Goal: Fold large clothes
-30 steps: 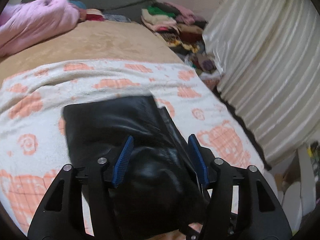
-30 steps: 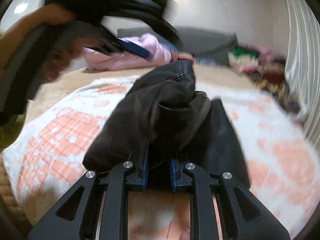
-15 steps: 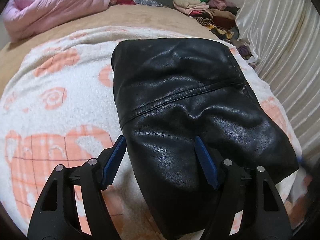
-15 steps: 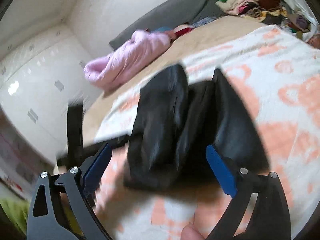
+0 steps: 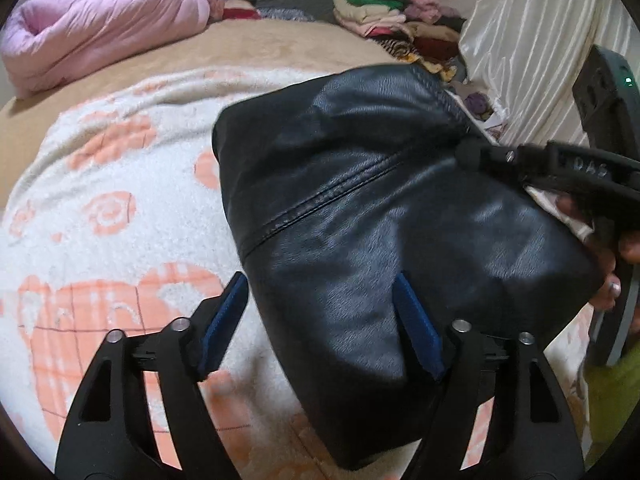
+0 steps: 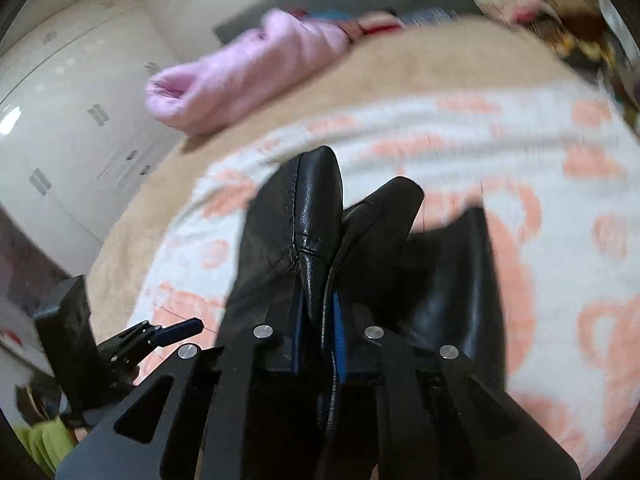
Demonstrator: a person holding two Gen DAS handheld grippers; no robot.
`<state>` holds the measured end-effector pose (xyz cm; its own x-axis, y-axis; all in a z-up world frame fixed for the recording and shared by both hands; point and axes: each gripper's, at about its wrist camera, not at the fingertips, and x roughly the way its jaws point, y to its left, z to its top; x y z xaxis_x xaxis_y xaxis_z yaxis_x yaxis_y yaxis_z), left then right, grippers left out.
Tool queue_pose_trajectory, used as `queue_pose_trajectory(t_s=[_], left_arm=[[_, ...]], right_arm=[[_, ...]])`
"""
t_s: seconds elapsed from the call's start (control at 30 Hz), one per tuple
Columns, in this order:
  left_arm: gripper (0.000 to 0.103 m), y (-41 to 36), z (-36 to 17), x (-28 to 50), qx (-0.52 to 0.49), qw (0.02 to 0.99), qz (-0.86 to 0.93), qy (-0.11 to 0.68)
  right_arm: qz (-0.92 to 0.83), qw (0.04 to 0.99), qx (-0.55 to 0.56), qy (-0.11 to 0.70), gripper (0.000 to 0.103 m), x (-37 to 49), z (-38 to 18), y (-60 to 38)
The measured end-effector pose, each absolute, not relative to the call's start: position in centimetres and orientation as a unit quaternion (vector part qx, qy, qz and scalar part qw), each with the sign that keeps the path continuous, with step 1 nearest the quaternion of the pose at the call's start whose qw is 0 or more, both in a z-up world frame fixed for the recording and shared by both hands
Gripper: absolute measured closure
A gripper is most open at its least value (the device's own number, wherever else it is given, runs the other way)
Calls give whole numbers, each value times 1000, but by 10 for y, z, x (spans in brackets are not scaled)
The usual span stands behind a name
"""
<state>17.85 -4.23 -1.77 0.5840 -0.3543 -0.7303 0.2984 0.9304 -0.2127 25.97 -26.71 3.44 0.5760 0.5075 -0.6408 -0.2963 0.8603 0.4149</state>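
The black leather garment (image 5: 380, 216) lies folded into a thick bundle on the white blanket with peach bear prints (image 5: 100, 216), which covers the near part of a tan bedspread (image 5: 256, 52). In the left wrist view a stitched seam runs diagonally across the bundle's top face, and its near end reaches down between the fingers of the left gripper (image 5: 324, 324).

That left gripper is released: its blue-padded fingers stand wide apart, the left pad (image 5: 224, 320) over the blanket just beside the bundle, the right pad over the leather (whether it touches the surface I cannot tell).

The right gripper (image 6: 316, 320) is clenched on the garment; in its own view the blue pads are pressed close with a seamed leather edge pinched between them, and folds of leather (image 6: 308, 216) rise ahead of the fingers. From the left wrist view the same gripper (image 5: 480, 156) comes in from the right and meets the bundle's far right corner.

Farther off, a rolled pink quilt (image 5: 104, 32) rests at the far left of the bed, a stack of folded clothes (image 5: 380, 16) sits at the far right, and pale pleated curtains (image 5: 528, 40) hang along the right side.
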Motion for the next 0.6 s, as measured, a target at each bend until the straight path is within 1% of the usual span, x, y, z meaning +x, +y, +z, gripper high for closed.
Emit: queue_pose_trajectory(t_s=[0.07, 0.13, 0.17, 0.23, 0.3, 0.37, 0.43, 0.47, 0.57, 0.6], left_arm=[[26, -42, -7, 177, -45, 890, -194, 410], [23, -46, -3, 177, -42, 890, -199, 407], [20, -48, -5, 177, -39, 890, -198, 408], [17, -54, -14, 182, -49, 882, -206, 421], [12, -60, -25, 187, -67, 869, -217, 440], [10, -67, -36, 189, -83, 855, -229, 458], [9, -74, -46, 191, -92, 845, -235, 470], [9, -74, -48, 193, -95, 844, -234, 473], [9, -75, -52, 194, -106, 839, -236, 479], [9, -74, -52, 193, -107, 839, -236, 479]], right_arm=[[229, 894, 109, 369, 92, 251, 51, -275], [217, 903, 114, 354, 92, 251, 52, -296], [215, 903, 118, 352, 92, 251, 48, -306], [206, 898, 129, 368, 92, 251, 29, -326], [197, 891, 116, 392, 91, 254, -4, -333], [186, 889, 108, 404, 91, 254, -27, -335], [176, 886, 125, 410, 89, 255, -47, -339], [173, 886, 132, 411, 87, 256, -53, -340], [143, 892, 125, 409, 60, 252, -56, -346], [146, 891, 140, 406, 58, 249, -53, -351]])
